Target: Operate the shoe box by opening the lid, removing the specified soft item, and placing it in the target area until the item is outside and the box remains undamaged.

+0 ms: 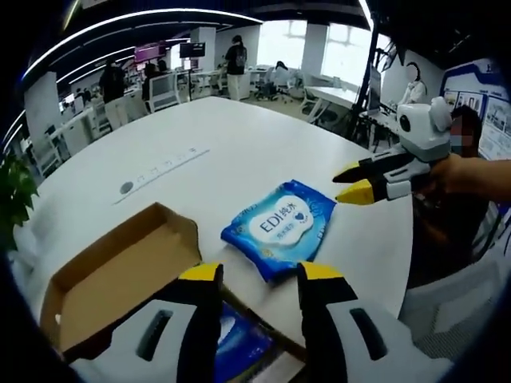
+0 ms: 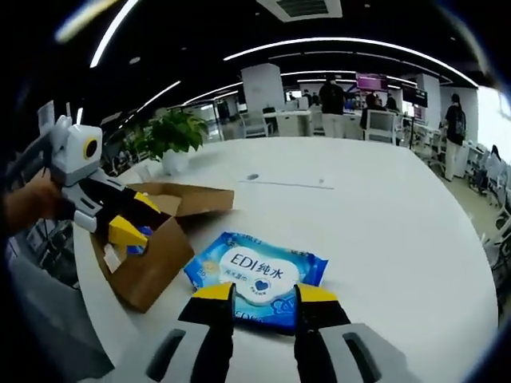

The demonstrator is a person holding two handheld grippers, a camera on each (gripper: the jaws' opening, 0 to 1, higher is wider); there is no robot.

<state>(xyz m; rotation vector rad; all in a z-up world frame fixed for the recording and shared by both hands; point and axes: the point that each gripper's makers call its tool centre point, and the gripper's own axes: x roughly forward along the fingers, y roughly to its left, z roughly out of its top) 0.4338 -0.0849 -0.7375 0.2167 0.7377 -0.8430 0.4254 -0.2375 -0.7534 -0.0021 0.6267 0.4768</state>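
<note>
A blue wipes pack [image 1: 279, 227] [image 2: 255, 275] with a white label lies flat on the white table. The open cardboard shoe box [image 1: 120, 275] [image 2: 156, 263] stands beside it, lid flap folded back. Another blue pack [image 1: 235, 343] [image 2: 138, 239] lies inside the box. My left gripper [image 1: 260, 275] [image 2: 132, 219] is open, hovering over the box's near end above that inner pack. My right gripper [image 2: 263, 295] [image 1: 350, 182] is open too, its yellow tips just short of the table pack's edge, nothing held between them.
The white table [image 1: 239, 144] [image 2: 383, 231] is round and wide, with a thin grey strip [image 1: 160, 171] [image 2: 287, 182] across it. A potted plant [image 2: 172, 136] stands at its far edge. Office desks, chairs and people fill the background.
</note>
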